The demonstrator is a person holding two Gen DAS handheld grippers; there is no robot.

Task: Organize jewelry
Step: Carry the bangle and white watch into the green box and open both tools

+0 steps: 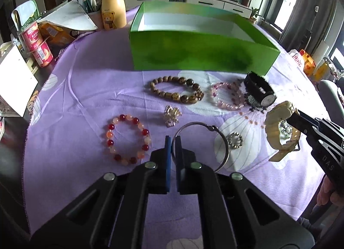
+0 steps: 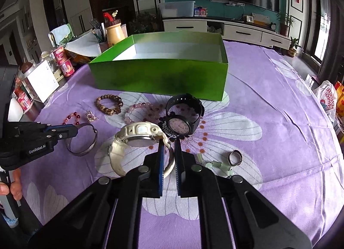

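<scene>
My left gripper (image 1: pixel 173 141) is shut on the rim of a silver bangle (image 1: pixel 223 141), also seen in the right wrist view (image 2: pixel 82 152). My right gripper (image 2: pixel 169 144) is shut on the strap of a cream watch (image 2: pixel 139 135); it shows in the left wrist view (image 1: pixel 277 126) too. An open green box (image 1: pixel 200 53) stands behind the jewelry, its white inside empty (image 2: pixel 167 55). On the purple cloth lie a red bead bracelet (image 1: pixel 110 127), a brown bead bracelet (image 1: pixel 178 95), a pink bead bracelet (image 1: pixel 229 97) and a black watch (image 2: pixel 182 120).
A crystal brooch (image 1: pixel 172 115) and a small silver ring (image 1: pixel 235 140) lie near the bangle. Jade earrings (image 2: pixel 212 165) and a metal ring (image 2: pixel 235 157) lie at the right. Cans (image 1: pixel 37 42), a bear bottle (image 1: pixel 112 10) and packets crowd the table's left edge.
</scene>
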